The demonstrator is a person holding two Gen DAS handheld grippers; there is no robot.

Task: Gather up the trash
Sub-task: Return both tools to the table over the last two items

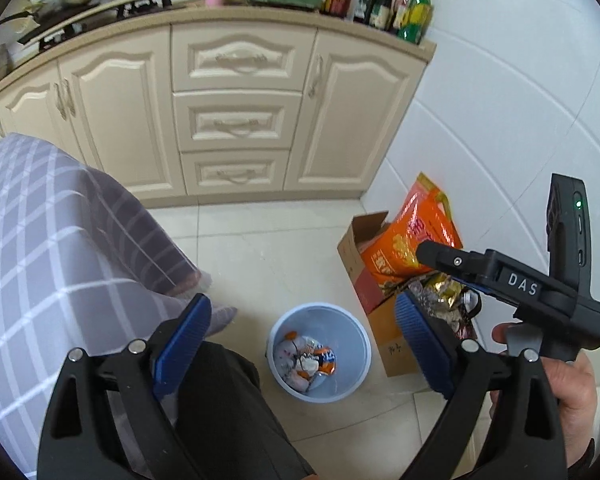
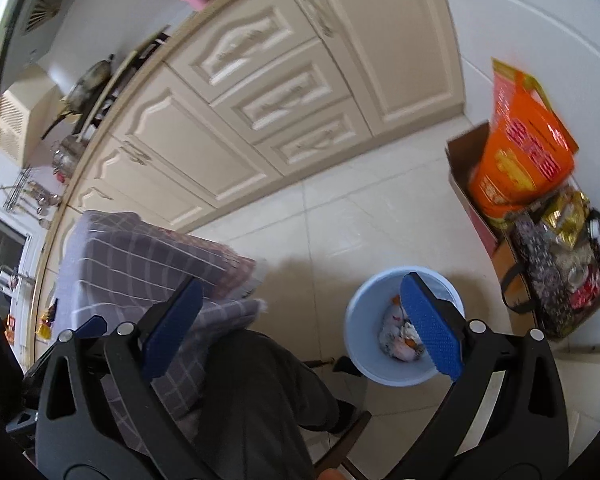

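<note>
A light blue trash bin point(image 1: 320, 354) stands on the tiled floor and holds several crumpled wrappers point(image 1: 308, 360). It also shows in the right wrist view point(image 2: 364, 312), with wrappers point(image 2: 400, 340) inside. My left gripper point(image 1: 304, 332) is open and empty, held high above the bin. My right gripper point(image 2: 300, 316) is open and empty, also above the floor, its right finger over the bin. The right gripper's black body point(image 1: 520, 284) shows at the right of the left wrist view, held by a hand.
A table with a grey checked cloth point(image 1: 40, 240) is at the left. A cardboard box point(image 1: 364, 264) with an orange bag point(image 1: 412, 236) stands by the white wall. Cream cabinets point(image 1: 236, 120) line the back. The person's dark trouser leg point(image 1: 228, 412) is below.
</note>
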